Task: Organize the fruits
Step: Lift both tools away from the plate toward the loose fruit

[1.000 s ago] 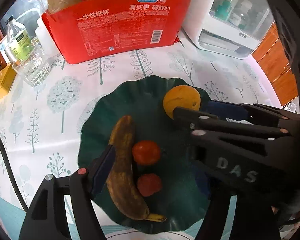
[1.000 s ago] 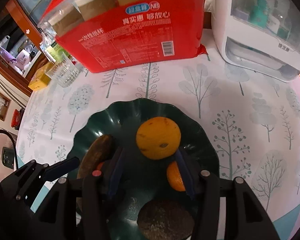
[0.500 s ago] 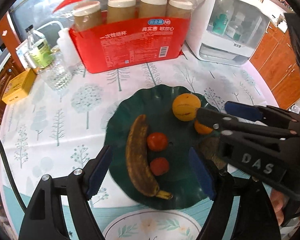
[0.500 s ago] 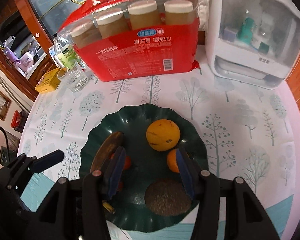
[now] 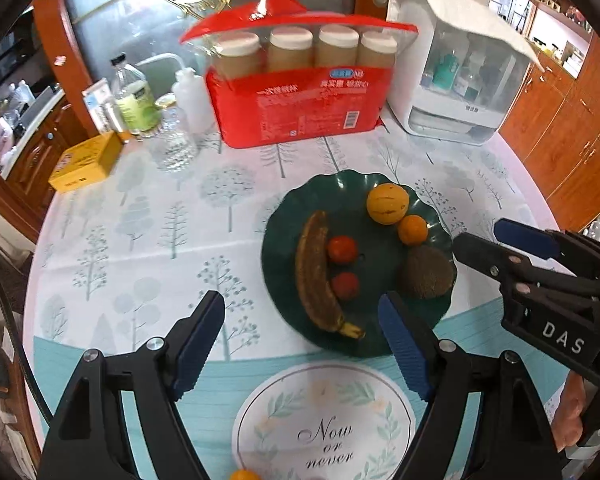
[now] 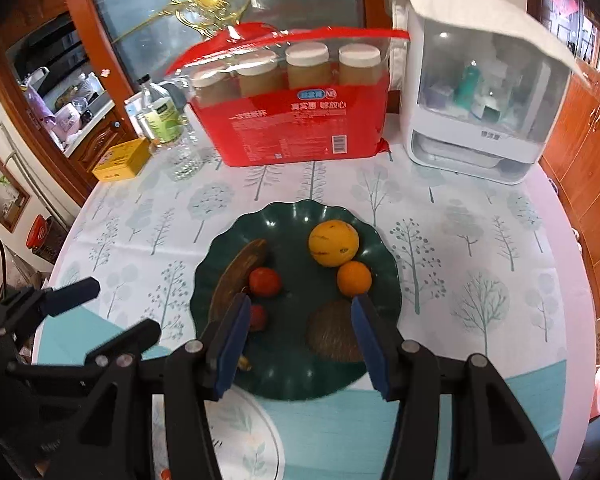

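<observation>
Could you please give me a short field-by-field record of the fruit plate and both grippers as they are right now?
plate: dark green plate with a wavy rim, on the tree-print tablecloth
fruit on plate: browned banana, two tomatoes, yellow melon, small orange, brown kiwi
contacts: orange touches melon
off plate: an orange fruit at the near table edge, mostly cut off
left gripper: jaws open, empty
right gripper: jaws open, empty
behind plate: red cup pack, white cabinet
</observation>
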A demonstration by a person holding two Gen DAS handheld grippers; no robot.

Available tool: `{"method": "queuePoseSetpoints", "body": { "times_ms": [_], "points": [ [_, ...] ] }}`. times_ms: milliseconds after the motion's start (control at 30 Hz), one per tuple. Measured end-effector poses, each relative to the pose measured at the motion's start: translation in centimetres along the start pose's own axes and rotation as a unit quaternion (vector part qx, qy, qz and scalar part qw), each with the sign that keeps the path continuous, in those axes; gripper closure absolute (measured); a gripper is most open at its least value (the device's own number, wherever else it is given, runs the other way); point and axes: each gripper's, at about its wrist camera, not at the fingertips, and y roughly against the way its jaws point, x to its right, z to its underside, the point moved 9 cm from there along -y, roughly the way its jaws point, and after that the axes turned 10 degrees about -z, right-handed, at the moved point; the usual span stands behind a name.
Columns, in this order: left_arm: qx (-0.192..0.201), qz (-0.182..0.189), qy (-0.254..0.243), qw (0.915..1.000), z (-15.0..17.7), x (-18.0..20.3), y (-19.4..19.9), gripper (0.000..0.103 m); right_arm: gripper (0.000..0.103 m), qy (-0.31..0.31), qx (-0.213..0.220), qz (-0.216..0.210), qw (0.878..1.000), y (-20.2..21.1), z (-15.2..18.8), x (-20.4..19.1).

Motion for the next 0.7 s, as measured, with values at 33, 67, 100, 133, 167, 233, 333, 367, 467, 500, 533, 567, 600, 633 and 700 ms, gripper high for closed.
{"method": "queuePoseSetpoints", "body": {
  "times_ms": [33, 67, 100, 133, 167, 233, 333, 367, 467, 500, 533, 567, 600, 633, 700],
  "points": [
    [0.003, -0.002, 0.002, 1.0000, 0.2, -0.3, 0.6, 0.023, 0.050, 0.002, 0.002, 0.000, 1.000, 0.6, 0.3, -0.3],
    [0.006, -0.004, 0.004, 1.0000, 0.5, -0.5, 1.2, 0.023, 0.050, 0.005, 0.004, 0.001, 1.000, 1.0, 0.5, -0.7],
    [0.008, -0.005, 0.006, 0.9999, 0.7, -0.7, 1.6, 0.023, 0.050, 0.008, 0.005, 0.001, 1.000, 1.4, 0.8, -1.0],
    [0.010, -0.005, 0.008, 0.9999, 1.1, -0.9, 2.2, 0.023, 0.050, 0.011, 0.007, 0.002, 1.000, 1.8, 1.0, -1.2],
    [0.011, -0.005, 0.009, 0.9999, 1.3, -1.0, 2.7, 0.023, 0.050, 0.016, 0.009, 0.003, 1.000, 2.3, 1.3, -1.7],
    [0.015, -0.004, 0.012, 0.9998, 1.9, -1.2, 3.7, 0.023, 0.050, 0.024, 0.012, 0.004, 1.000, 3.2, 1.8, -2.4],
    [0.022, -0.003, 0.010, 0.9997, 2.8, -1.3, 4.9, 0.022, 0.050, 0.031, 0.014, -0.001, 0.999, 4.4, 2.7, -3.3],
    [0.024, -0.003, 0.009, 0.9997, 3.1, -1.2, 5.4, 0.022, 0.050, 0.035, 0.016, -0.003, 0.999, 4.9, 3.1, -3.7],
    [0.030, -0.002, 0.006, 0.9995, 4.1, -1.2, 6.5, 0.022, 0.050, 0.045, 0.021, -0.001, 0.999, 6.0, 4.1, -4.5],
    [0.032, -0.001, 0.006, 0.9995, 4.4, -1.3, 6.8, 0.022, 0.050, 0.046, 0.022, -0.003, 0.999, 6.3, 4.4, -4.7],
    [0.032, -0.001, 0.006, 0.9995, 4.6, -1.2, 7.1, 0.022, 0.050, 0.047, 0.022, -0.007, 0.999, 6.7, 4.7, -4.9],
    [0.033, 0.000, 0.006, 0.9994, 4.9, -1.3, 7.3, 0.022, 0.050, 0.047, 0.023, -0.008, 0.999, 6.9, 5.0, -5.0],
    [0.035, 0.000, 0.007, 0.9994, 5.2, -1.4, 7.6, 0.022, 0.050, 0.048, 0.024, -0.008, 0.999, 7.3, 5.3, -5.2],
    [0.036, -0.001, 0.007, 0.9993, 5.5, -1.5, 8.0, 0.021, 0.050, 0.050, 0.025, -0.009, 0.998, 7.6, 5.6, -5.3],
    [0.038, -0.001, 0.008, 0.9993, 6.0, -1.7, 8.4, 0.021, 0.050, 0.052, 0.028, -0.014, 0.998, 8.3, 6.2, -5.7]
  ]
}}
